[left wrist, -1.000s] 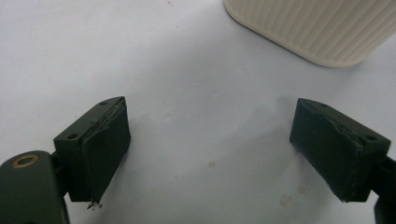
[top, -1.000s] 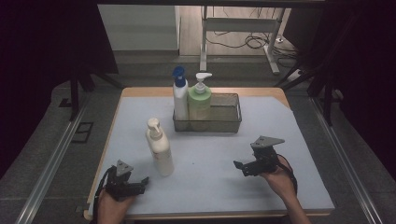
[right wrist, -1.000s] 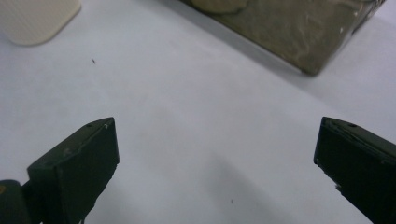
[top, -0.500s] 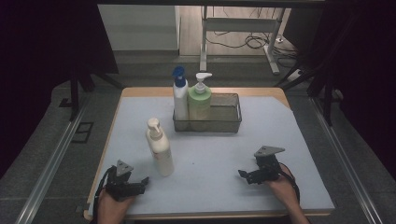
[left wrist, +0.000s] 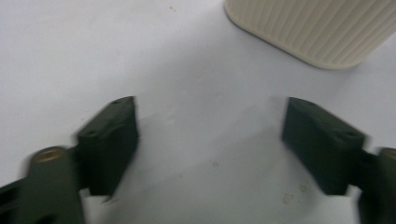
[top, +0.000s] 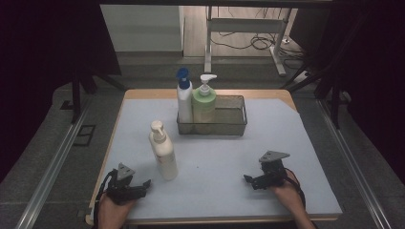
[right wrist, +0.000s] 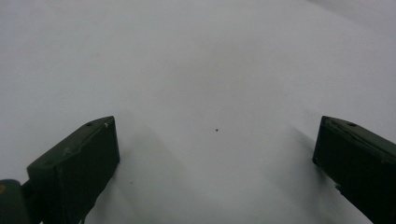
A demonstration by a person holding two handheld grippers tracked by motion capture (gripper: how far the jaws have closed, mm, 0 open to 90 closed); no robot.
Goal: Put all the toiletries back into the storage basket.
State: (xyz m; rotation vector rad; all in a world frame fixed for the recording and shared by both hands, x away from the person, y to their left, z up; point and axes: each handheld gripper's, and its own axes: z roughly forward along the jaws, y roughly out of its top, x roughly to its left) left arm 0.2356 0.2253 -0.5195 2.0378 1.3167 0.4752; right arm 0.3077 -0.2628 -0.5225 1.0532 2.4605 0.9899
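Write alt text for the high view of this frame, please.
A cream pump bottle stands alone on a pale blue table, in front of a mesh basket holding a blue-capped bottle and a green pump bottle. The left gripper and right gripper rest near the table's front edge, holding nothing.

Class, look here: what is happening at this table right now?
A person holds a gripper in each hand, both low on the white table near its front edge. The left gripper is open and empty, with the cream bottle just ahead of it, upright and untouched. The right gripper is open over bare table. Two pump bottles, blue-topped and green, stand in the wire basket.
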